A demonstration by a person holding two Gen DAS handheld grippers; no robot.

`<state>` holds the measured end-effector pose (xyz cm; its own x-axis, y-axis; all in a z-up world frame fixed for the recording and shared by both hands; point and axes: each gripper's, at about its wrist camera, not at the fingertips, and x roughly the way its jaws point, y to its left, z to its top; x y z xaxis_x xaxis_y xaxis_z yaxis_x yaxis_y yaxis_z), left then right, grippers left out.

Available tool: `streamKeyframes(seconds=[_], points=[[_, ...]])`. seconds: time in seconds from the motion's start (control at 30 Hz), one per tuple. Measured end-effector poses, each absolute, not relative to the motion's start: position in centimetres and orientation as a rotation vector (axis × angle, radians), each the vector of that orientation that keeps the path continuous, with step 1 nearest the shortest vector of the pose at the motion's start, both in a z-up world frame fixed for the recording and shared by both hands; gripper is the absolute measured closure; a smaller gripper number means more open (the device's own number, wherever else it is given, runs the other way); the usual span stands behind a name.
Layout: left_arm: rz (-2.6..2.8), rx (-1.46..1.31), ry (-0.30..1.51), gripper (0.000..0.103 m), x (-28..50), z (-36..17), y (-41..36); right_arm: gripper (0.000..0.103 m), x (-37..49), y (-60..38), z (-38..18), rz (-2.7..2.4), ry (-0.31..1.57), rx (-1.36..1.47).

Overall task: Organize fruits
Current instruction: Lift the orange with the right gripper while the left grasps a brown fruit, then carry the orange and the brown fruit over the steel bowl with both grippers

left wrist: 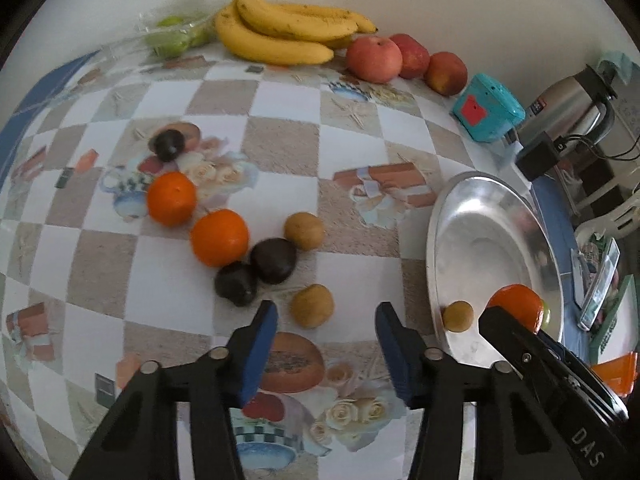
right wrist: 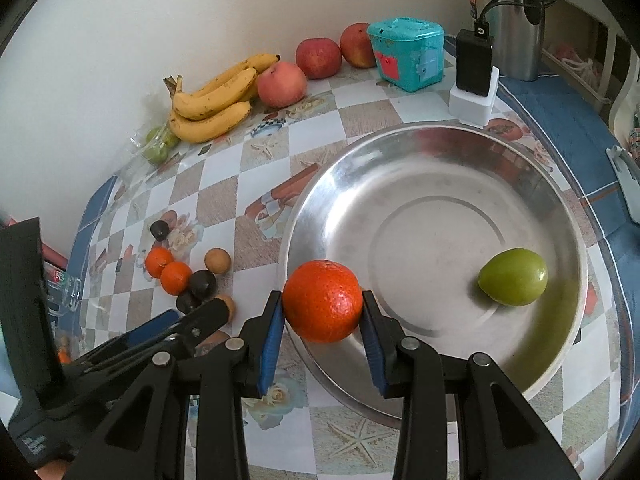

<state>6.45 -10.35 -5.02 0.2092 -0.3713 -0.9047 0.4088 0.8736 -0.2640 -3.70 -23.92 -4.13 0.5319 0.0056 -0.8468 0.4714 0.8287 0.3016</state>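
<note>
My right gripper (right wrist: 323,312) is shut on an orange (right wrist: 323,300) and holds it over the near left rim of the steel bowl (right wrist: 400,148). A green fruit (right wrist: 513,276) lies in the bowl. In the left wrist view the bowl (left wrist: 472,200) shows a small brown fruit (left wrist: 458,316) at its near wall and the held orange (left wrist: 518,304). My left gripper (left wrist: 326,326) is open and empty, above the table, just short of a brown fruit (left wrist: 312,306). Two oranges (left wrist: 219,237), two dark fruits (left wrist: 274,260) and another brown fruit (left wrist: 304,231) lie beyond it.
Bananas (left wrist: 280,28), three apples (left wrist: 374,58) and bagged green fruit (left wrist: 172,34) line the wall. A teal box (left wrist: 488,108), a black device on a white stand (right wrist: 474,80) and a steel kettle (left wrist: 568,108) stand at the back right. A lone dark fruit (left wrist: 168,145) lies far left.
</note>
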Motion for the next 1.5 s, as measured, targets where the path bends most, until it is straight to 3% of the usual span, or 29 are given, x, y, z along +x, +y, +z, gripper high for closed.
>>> streamKeyframes(seconds=[0.43, 1.03, 1.5], points=[[-0.474, -0.028, 1.277, 0.078, 7.3, -6.7, -10.7, 0.064, -4.2, -24.7, -3.7, -0.302, 0.955, 0.574], [-0.554, -0.104, 1.211, 0.079, 7.0, -3.4, -10.4, 0.064, -5.3, -26.8, -4.1, -0.348, 0.944, 0.649], [-0.716, 0.043, 1.156, 0.079, 5.2, -2.1, -16.7, 0.064, -4.8, -30.3, -3.6, -0.428, 0.878, 0.672]])
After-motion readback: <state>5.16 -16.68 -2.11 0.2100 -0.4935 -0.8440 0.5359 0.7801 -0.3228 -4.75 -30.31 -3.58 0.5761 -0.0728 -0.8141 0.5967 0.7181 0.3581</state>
